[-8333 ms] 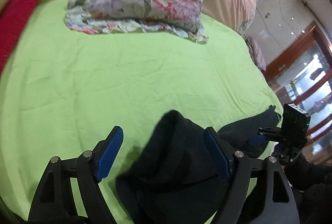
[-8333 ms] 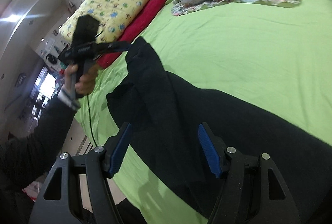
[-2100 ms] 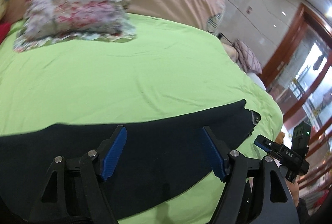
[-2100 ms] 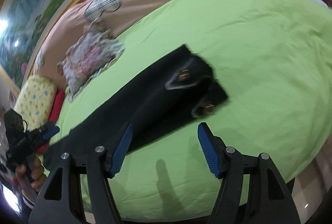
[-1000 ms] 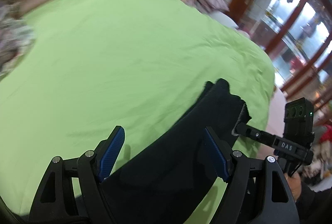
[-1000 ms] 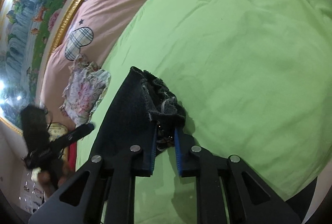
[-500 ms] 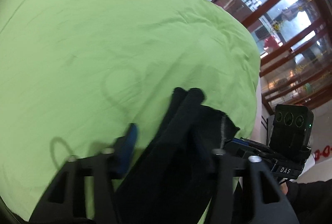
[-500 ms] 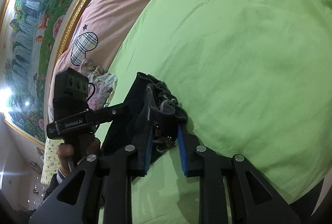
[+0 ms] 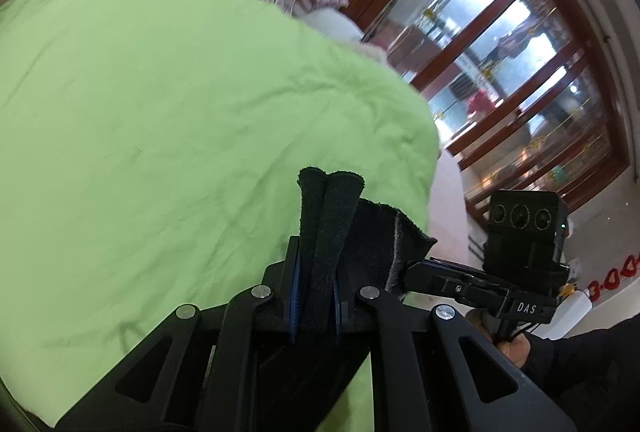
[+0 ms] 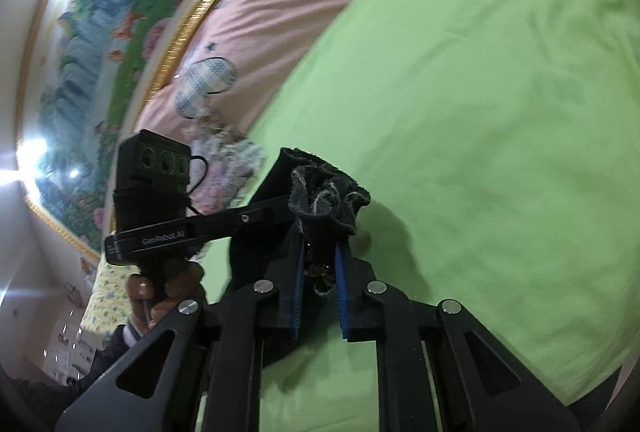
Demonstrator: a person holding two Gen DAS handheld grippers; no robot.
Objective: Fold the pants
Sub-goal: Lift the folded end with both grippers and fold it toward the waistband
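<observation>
The black pants (image 9: 332,200) are bunched and lifted off the green bed sheet (image 9: 160,112). My left gripper (image 9: 316,272) has its jaws closing, and the blue pads press on a rolled double edge of the cloth that sticks up past them. My right gripper (image 10: 320,268) has its jaws closing too, pinched on the waistband end of the pants (image 10: 326,192), where a metal fastener shows between the pads. The two grippers sit close together. The left gripper's fingers (image 10: 276,214) reach the fabric from the left. The right gripper's fingers (image 9: 416,268) meet it from the right.
The green sheet (image 10: 480,112) spreads wide beyond the grippers. A floral pillow (image 10: 228,156) and pink headboard cushion (image 10: 260,12) lie at the far side under a framed painting (image 10: 100,32). Wood-framed glass doors (image 9: 500,52) stand past the bed's rounded edge. A hand (image 10: 160,288) holds the left gripper.
My left jaws have gone from wide open around the pants to pinched on their rolled edge. Both grippers have risen, and the fabric hangs bunched between them.
</observation>
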